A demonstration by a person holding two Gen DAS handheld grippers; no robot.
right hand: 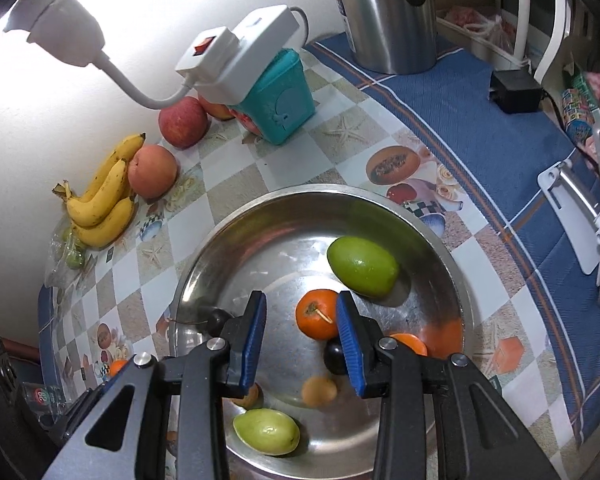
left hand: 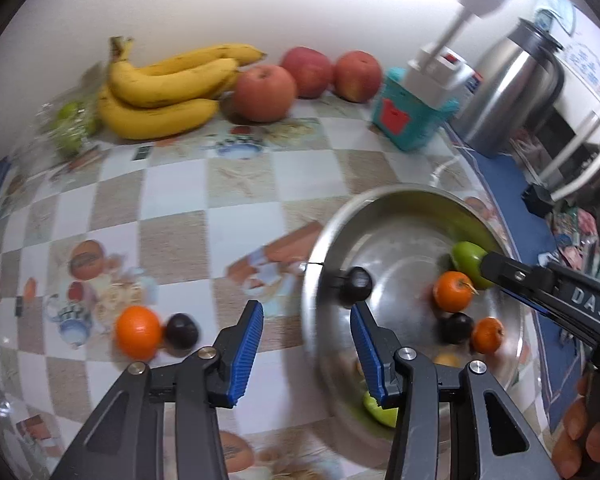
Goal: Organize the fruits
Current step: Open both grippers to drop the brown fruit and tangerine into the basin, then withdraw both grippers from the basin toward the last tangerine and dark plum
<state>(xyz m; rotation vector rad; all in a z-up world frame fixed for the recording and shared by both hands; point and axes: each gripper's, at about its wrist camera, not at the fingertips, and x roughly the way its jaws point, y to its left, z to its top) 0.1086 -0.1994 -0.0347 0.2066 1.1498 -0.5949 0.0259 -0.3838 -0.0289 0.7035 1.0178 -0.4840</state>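
A steel bowl [left hand: 332, 240] [right hand: 204, 256] holds two green fruits [right hand: 362, 266], oranges [right hand: 318, 314], dark plums [right hand: 216, 318] and small brown fruits [right hand: 319, 391]. My left gripper [left hand: 308, 344] is open and empty above the bowl's left rim, with a dark plum [left hand: 358, 284] lying just past its right finger. An orange [left hand: 137, 332] and a dark plum [left hand: 182, 330] rest on the table to its left. My right gripper [right hand: 302, 336] hovers over the bowl, jaws apart with nothing held. An orange in the bowl shows through its gap.
Bananas [left hand: 160, 92], three apples [left hand: 264, 92] and bagged green fruit [left hand: 70, 124] line the back wall. A teal box [right hand: 284, 92] carrying a white power strip, a steel kettle [right hand: 388, 12] and a black adapter [right hand: 514, 90] stand at the back right. A hand [left hand: 580, 432] holds the right tool.
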